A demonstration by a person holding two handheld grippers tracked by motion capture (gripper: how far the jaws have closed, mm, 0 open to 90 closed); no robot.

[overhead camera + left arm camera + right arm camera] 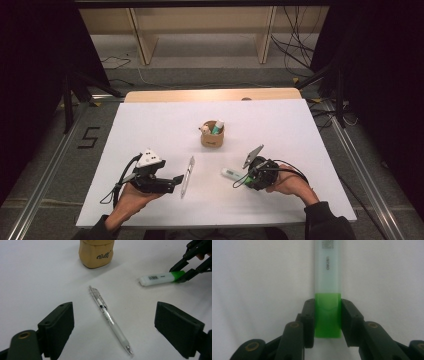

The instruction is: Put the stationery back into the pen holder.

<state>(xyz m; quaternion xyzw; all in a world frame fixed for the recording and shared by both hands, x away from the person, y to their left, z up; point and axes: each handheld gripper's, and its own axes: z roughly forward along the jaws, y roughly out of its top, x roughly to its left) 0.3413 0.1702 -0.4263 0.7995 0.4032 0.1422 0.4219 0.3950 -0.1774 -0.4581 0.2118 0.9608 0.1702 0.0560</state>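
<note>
Highlighter (328, 285): a pale marker with a green cap is seen lying flat on the white table (150, 125), on the person's right side, in front of the brown cup.
Green cap (328, 317): it is squeezed from both sides by the black jaws of the right gripper.
Right gripper (245, 179): it is closed tight on the highlighter's green cap. It is held low by the right hand (287, 186).
Far end of the highlighter: it is cut off by the top edge of the right gripper view. Small print and a bar code are seen there, but most of it is too blurry to be read.
Left gripper (179, 179): its jaws are spread wide apart and nothing is held between them. It is held by the left hand (131, 196).
Pen (110, 319): a clear pen is seen lying on the table between the open jaws of the left gripper, not touched by them. It is well apart from the highlighter.
Brown cup (212, 135): it is stood upright near the middle of the table. A few small things are poked out of its top, but they are too small to be told apart. Its top is cut off in the left gripper view.
Cup writing: a dark word is printed on the side, but it is hard to make out.
</note>
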